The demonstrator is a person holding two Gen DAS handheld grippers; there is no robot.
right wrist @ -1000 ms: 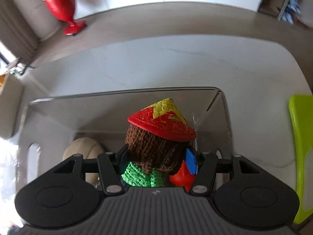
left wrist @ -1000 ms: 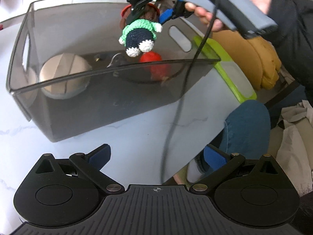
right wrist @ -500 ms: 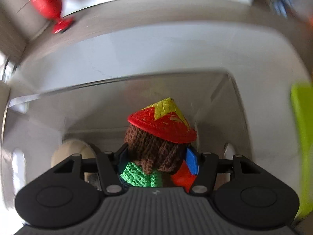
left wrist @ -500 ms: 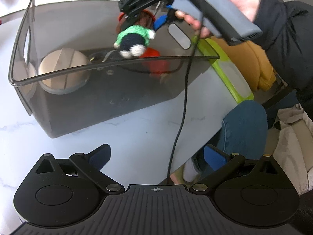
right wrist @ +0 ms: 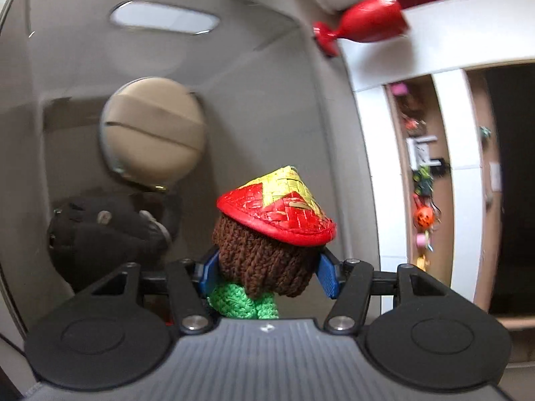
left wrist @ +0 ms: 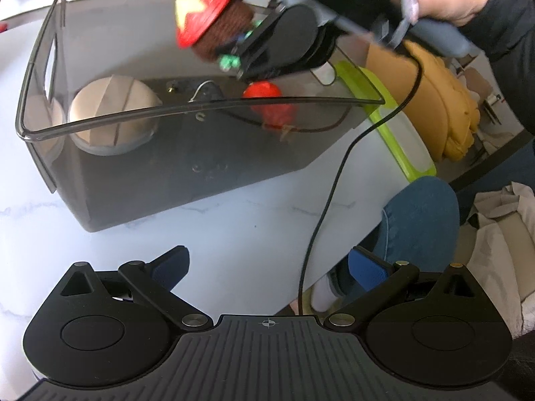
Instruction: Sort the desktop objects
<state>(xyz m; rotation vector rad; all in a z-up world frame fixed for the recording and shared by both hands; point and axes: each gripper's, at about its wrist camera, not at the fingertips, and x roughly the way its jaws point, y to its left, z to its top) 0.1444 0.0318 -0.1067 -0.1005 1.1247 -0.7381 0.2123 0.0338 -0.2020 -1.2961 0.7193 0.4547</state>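
Note:
My right gripper [right wrist: 265, 275] is shut on a crocheted doll [right wrist: 267, 254] with brown hair, a green top and a red and yellow straw hat. In the left wrist view the doll [left wrist: 217, 30] and right gripper [left wrist: 249, 16] hang tilted over the open top of a smoky clear plastic bin [left wrist: 200, 105]. The bin holds a beige round case [left wrist: 112, 113], a red toy [left wrist: 267, 102] and dark small items [right wrist: 103, 234]. My left gripper [left wrist: 267, 267] is open and empty above the white table, in front of the bin.
A lime green tray [left wrist: 398, 123] lies right of the bin at the table edge. A black cable [left wrist: 334, 180] hangs from the right gripper across the table. A yellow cushion [left wrist: 434, 100] and the person's knee [left wrist: 418, 220] are to the right.
The right gripper has rotated and swung lower over the bin with the doll, now pointing toward the bin's left end. The left gripper has stayed open in place.

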